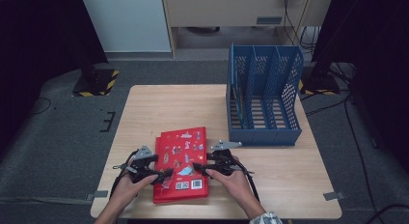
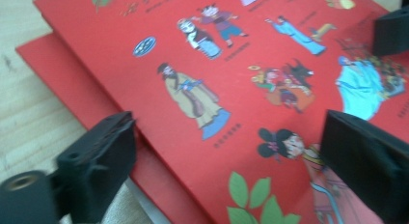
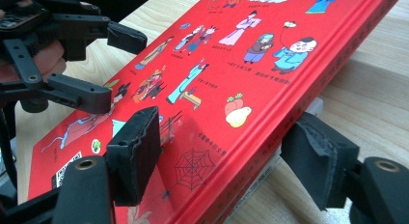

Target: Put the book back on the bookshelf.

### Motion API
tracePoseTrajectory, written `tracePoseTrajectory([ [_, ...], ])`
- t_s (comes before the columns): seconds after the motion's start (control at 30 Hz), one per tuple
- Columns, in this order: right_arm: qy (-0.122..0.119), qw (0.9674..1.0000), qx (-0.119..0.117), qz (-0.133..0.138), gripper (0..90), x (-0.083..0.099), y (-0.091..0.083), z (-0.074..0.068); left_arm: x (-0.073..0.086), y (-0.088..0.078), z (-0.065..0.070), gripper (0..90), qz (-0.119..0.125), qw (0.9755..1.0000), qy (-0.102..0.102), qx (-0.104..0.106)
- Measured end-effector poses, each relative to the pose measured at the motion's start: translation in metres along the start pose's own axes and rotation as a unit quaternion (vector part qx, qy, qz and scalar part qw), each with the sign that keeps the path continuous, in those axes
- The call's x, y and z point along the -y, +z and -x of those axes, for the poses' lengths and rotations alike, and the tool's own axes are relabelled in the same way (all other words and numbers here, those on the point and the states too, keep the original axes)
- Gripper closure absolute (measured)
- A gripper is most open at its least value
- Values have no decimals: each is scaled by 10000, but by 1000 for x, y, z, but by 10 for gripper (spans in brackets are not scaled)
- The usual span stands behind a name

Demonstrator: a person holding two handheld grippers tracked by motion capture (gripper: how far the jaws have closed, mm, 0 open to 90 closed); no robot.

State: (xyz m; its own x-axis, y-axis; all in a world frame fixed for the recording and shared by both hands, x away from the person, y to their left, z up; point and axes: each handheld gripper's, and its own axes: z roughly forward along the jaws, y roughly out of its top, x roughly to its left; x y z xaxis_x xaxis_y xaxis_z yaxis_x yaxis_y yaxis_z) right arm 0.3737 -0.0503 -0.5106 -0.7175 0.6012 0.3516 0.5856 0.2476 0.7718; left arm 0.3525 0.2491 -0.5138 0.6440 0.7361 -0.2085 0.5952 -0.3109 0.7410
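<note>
Red book (image 1: 181,163) lies on the near middle of the wooden table (image 1: 159,105), its cover printed with small cartoon figures in old-style robes, green leaves, a spider web and a peach. Tiny captions run under the figures, but they are too small for me to read; near its front edge sit two square codes, one of them showing at the corner in my right gripper view. From my left gripper view a second red book shows underneath, sticking out at the side. My left gripper (image 1: 161,176) is at the book's left edge with its jaws spread wide, one pad (image 2: 103,159) off the edge by the lower book and the other over the cover, pressing on nothing. My right gripper (image 1: 201,169) straddles the book's right edge, one pad (image 3: 137,151) lying on the cover beside the spider web and the other pad (image 3: 318,156) below, next to the spine; I see a gap there, so it is not clamped. At the table's far right, well apart from the books, stands a blue file rack (image 1: 263,96) with three slots.
</note>
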Motion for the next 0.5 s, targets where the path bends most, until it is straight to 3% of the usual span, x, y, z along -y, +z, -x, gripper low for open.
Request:
tracePoseTrajectory([
  [0.17,-29,10000,29,40,354,0,-2,2,1,0,-1,0,39,10000,-12,-48],
  [0.5,-53,9999,-39,137,386,-3,-5,2,3,-1,-4,0,110,9999,-66,50],
])
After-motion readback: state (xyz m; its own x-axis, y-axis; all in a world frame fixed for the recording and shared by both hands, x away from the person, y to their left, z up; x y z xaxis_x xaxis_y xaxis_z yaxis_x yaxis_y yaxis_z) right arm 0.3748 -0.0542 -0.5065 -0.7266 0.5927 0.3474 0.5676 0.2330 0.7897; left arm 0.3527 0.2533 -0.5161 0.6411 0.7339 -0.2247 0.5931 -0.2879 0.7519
